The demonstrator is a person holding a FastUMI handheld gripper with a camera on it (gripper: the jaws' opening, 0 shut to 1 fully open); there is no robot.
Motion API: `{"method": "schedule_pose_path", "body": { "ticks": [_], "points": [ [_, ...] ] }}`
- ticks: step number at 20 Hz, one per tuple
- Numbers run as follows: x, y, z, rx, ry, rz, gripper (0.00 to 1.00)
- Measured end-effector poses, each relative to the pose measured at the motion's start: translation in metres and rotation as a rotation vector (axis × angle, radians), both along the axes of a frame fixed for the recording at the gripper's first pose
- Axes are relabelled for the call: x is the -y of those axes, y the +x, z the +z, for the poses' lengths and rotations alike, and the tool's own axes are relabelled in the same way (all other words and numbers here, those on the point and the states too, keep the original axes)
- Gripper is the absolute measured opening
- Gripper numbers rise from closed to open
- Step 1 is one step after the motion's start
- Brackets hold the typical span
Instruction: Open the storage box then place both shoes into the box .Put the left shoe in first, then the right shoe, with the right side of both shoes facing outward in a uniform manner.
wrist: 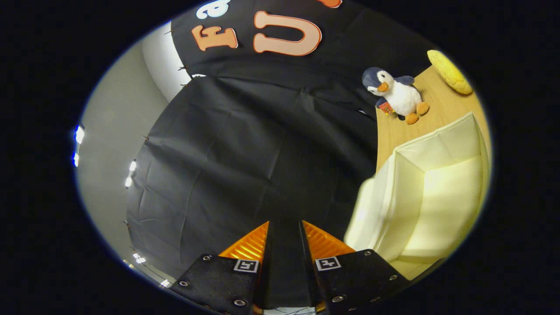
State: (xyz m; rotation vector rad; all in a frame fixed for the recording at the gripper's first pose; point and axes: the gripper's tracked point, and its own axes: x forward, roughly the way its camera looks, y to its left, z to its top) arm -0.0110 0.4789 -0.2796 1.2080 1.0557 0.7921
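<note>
Gripper fingers slightly parted with nothing between, aimed at black cloth wall, open cream translucent plastic storage box at right on wooden table, plush penguin toy upper right beyond box

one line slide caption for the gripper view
Empty gripper aimed at the black cloth, cream storage box and plush penguin alongside.

**Bystanders on the wooden surface**

A plush penguin sits on the wooden tabletop in the upper right. Close by, at the far upper right, lies a yellow cushion-like object. Black cloth covers the centre; a pale wall shows at left.
</note>
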Motion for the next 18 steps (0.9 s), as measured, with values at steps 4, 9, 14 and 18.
{"method": "schedule_pose_path", "body": {
  "ticks": [4,9,14,18],
  "points": [
    [0.033,-0.001,-0.007,0.061,-0.103,-0.011,0.49],
    [0.1,-0.009,-0.021,0.137,-0.28,-0.028,0.75],
    [0.179,-0.031,-0.057,0.172,-0.52,-0.017,0.89],
    [0.24,-0.053,-0.084,0.119,-0.634,-0.022,0.94]
  ]
}}
